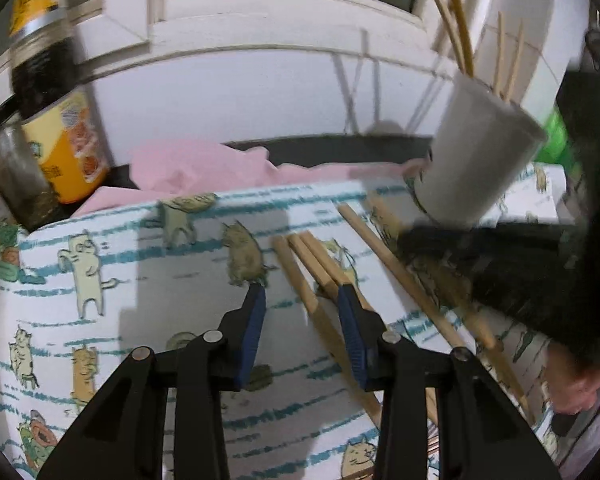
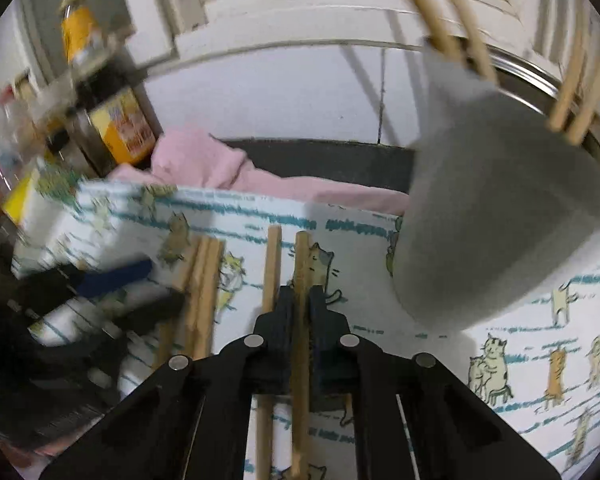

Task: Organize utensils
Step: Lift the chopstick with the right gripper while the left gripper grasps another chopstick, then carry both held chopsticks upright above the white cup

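Right gripper (image 2: pixel 300 300) pinches one wooden chopstick (image 2: pixel 301 264) just left of the white cup (image 2: pixel 500 216), over the cat-print cloth (image 2: pixel 540 360). Left gripper (image 1: pixel 300 300) hangs spread above three more chopsticks (image 1: pixel 312 264), further left of that cup (image 1: pixel 476 160).

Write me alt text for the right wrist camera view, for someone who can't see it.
The right gripper is shut on one wooden chopstick above a cat-print cloth. More chopsticks lie to its left, and a grey cup holding chopsticks stands to its right.
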`<move>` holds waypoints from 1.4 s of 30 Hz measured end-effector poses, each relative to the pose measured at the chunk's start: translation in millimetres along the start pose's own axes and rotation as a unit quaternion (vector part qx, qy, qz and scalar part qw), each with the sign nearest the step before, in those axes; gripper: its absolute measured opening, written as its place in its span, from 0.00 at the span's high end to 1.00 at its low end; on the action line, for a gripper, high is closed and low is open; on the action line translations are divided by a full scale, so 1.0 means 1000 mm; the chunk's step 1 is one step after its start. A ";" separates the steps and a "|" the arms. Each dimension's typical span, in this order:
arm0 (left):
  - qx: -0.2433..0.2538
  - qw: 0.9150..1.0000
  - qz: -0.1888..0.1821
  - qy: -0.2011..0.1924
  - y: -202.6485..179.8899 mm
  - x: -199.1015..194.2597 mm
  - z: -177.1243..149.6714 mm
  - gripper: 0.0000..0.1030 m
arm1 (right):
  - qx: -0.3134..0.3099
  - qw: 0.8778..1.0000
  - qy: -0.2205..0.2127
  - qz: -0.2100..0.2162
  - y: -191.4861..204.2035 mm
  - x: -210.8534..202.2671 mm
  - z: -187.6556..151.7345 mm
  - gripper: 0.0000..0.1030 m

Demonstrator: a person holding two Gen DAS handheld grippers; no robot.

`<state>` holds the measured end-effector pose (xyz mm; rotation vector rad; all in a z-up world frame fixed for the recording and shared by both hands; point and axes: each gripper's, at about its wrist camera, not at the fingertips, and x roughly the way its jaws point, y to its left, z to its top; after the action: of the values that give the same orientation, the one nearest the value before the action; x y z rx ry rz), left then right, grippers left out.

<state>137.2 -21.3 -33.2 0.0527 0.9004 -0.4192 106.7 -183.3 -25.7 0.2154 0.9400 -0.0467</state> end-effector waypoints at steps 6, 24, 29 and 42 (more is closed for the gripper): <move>-0.001 0.998 0.055 0.029 -0.006 0.007 0.005 0.69 | 0.020 0.993 -0.107 0.037 -0.012 -0.047 0.007 0.92; -0.044 0.996 0.072 0.013 -0.026 -0.030 0.036 0.93 | -0.004 0.941 -0.334 0.051 -0.013 -0.145 -0.010 0.92; -0.051 0.995 0.070 -0.052 -0.026 -0.078 0.046 0.93 | 0.002 0.940 -0.339 0.049 -0.012 -0.148 -0.010 0.92; -0.029 0.979 0.055 -0.192 -0.048 -0.193 0.063 0.93 | -0.045 0.905 -0.416 0.068 0.009 -0.208 -0.008 0.92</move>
<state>60.9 -15.1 160.3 -0.0315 0.5252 -0.2853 -20.8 -183.9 138.5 0.1498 0.0687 0.0343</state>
